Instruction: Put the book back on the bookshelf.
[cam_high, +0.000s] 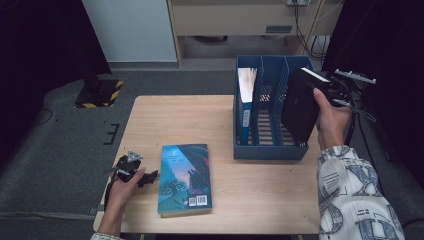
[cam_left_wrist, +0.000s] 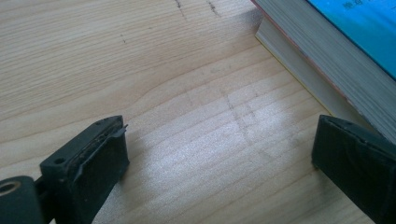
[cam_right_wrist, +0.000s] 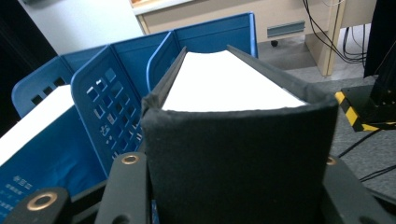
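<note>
Print on blue book (cam_high: 184, 177) cover — too small, unreadable.

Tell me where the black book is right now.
The black book is held upright in the right gripper, at the right end of the blue file rack, by its rightmost slot.

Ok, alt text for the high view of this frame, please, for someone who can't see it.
The right gripper holds a thick black hardcover book upright over the right-hand slot of a blue plastic three-slot file rack, whose left slot holds a blue book. On the pale wooden table a blue illustrated paperback lies flat, with the left gripper resting open beside it.
</note>
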